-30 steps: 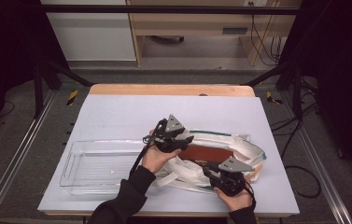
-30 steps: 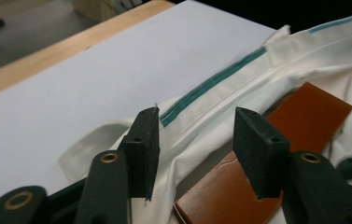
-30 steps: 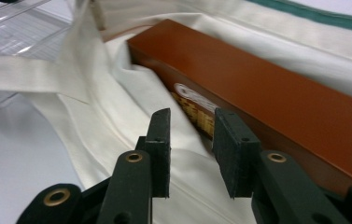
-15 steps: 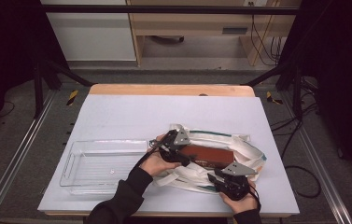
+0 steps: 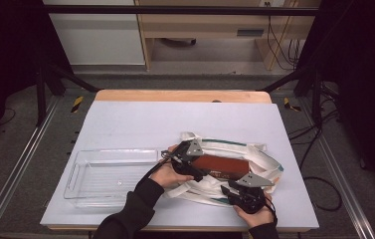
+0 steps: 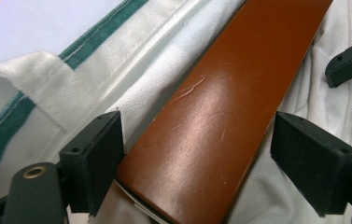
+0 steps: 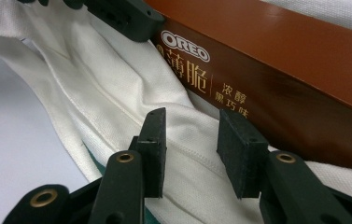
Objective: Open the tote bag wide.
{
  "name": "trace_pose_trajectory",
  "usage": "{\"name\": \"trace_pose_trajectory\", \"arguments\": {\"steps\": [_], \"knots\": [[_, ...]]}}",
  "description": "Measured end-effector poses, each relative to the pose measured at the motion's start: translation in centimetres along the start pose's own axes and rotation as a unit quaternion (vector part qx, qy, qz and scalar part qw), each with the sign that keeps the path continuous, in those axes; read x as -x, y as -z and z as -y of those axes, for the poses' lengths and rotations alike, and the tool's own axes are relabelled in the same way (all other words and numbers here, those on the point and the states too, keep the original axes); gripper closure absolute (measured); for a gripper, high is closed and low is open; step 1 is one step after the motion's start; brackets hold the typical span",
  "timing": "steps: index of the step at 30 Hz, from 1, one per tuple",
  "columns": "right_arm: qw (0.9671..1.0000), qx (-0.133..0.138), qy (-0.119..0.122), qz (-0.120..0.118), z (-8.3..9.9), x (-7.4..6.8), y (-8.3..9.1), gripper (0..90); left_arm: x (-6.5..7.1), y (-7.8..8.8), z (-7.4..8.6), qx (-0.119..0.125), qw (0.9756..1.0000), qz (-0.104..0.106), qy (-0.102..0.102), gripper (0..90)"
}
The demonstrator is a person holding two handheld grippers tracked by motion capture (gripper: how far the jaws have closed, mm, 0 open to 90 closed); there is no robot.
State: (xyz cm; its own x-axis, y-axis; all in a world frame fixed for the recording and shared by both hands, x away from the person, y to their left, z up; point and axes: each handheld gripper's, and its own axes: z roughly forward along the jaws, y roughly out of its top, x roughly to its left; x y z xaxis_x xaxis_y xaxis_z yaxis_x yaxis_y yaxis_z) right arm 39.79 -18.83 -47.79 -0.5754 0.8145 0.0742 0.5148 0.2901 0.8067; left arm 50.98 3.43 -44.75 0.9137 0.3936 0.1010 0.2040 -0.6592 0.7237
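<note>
1. Far left of the white tote bag (image 5: pixel 267 162), resting on the pale bench (image 5: pixel 140 119): clear plastic tray (image 5: pixel 110 175), long side toward the person, well apart from both grippers' tips.
2. Just right of the tray, at the bag's left end: left gripper (image 5: pixel 200 175), held in a dark-sleeved hand (image 5: pixel 167 174), aimed into the bag's mouth.
3. In the left gripper view, left gripper (image 6: pixel 197 161) jaws spread wide on either side of the brown Oreo box (image 6: pixel 220 116), having just been opening; left pad close beside the box edge, right pad clear of it with bag cloth showing in the gap; no press on the box.
4. Inside the bag, lying lengthwise along it: brown Oreo box (image 5: pixel 220 166), glossy top face up, bag cloth on both long sides, green-edged strap (image 6: pixel 5 126) off to the bag's outer left.
5. At the bag's near edge, right of the box: right gripper (image 5: pixel 232 191), held in the other hand (image 5: pixel 254 215).
6. In the right gripper view, right gripper (image 7: pixel 190 140) jaws partly open, having just eased apart a little; a fold of white bag cloth (image 7: pixel 117 112) lies between and under the pads; whether the pads pinch it cannot be told.
7. Beyond those jaws in that view: printed side of the Oreo box (image 7: pixel 267 60).
</note>
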Motion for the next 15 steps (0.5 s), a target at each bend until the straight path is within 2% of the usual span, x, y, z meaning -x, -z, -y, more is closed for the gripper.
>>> {"name": "trace_pose_trajectory", "arguments": {"steps": [2, 8, 15], "knots": [[1.0, -0.002, 0.0, -0.001, 0.0, 0.0, 0.0, 62.6, 0.0, -0.1, 0.0, -0.007, 0.9999, -0.001, -0.01, 16.0], [1.0, 0.001, 0.003, -0.003, 0.1, 0.1, 0.0, 62.5, 0.3, 0.0, -0.2, -0.018, 0.9998, -0.004, -0.002, 18.2], [1.0, 0.001, 0.009, 0.001, 0.2, 0.2, 0.5, 62.6, 0.6, 0.9, -0.4, -0.038, 0.9988, 0.025, 0.019, 26.4]]}}
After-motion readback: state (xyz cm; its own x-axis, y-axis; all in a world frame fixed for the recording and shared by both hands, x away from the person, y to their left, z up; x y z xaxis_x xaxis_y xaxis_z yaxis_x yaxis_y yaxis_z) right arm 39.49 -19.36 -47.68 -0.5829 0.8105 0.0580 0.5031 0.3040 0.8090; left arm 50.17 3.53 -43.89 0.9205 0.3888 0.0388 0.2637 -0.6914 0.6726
